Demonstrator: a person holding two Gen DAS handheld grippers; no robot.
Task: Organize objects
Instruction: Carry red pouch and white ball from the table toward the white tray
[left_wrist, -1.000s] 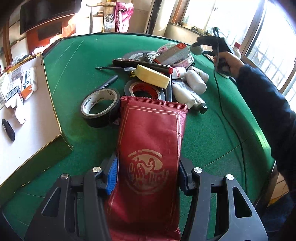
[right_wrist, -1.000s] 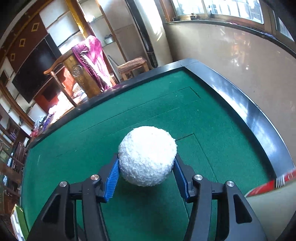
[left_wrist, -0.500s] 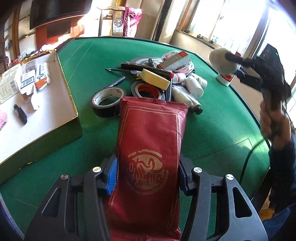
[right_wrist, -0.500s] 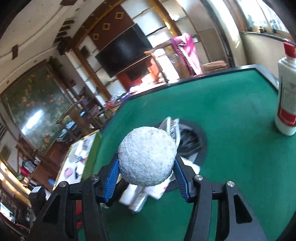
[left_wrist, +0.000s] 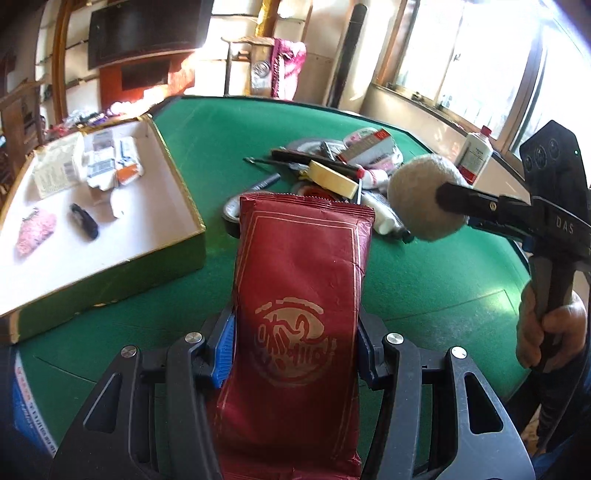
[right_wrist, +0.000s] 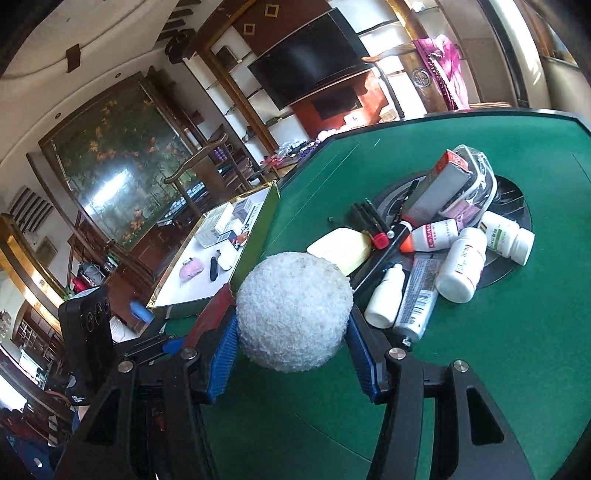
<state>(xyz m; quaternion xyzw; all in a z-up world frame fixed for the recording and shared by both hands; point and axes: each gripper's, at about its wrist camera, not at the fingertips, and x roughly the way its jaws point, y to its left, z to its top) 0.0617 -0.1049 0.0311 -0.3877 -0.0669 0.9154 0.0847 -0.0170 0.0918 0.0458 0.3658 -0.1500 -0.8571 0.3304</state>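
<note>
My left gripper (left_wrist: 295, 350) is shut on a dark red foil packet (left_wrist: 301, 295), held above the green table (left_wrist: 424, 280). My right gripper (right_wrist: 291, 354) is shut on a white fuzzy ball (right_wrist: 293, 310); the ball also shows in the left wrist view (left_wrist: 424, 197), right of the packet. A shallow white-lined box (left_wrist: 96, 236) with small items lies at the left; it also shows in the right wrist view (right_wrist: 229, 251). A pile of bottles, tape rolls and pens (left_wrist: 332, 173) sits at mid-table.
A white bottle with a red cap (left_wrist: 474, 153) stands near the table's far right edge. White pill bottles (right_wrist: 461, 262) and a tube (right_wrist: 417, 291) lie in the pile. A black tape roll (left_wrist: 231, 214) lies behind the packet. Chairs and shelves surround the table.
My right gripper has swung left with the ball, now close beside the packet and facing the box. My left gripper has pulled back and turned left, bringing the box more into view.
</note>
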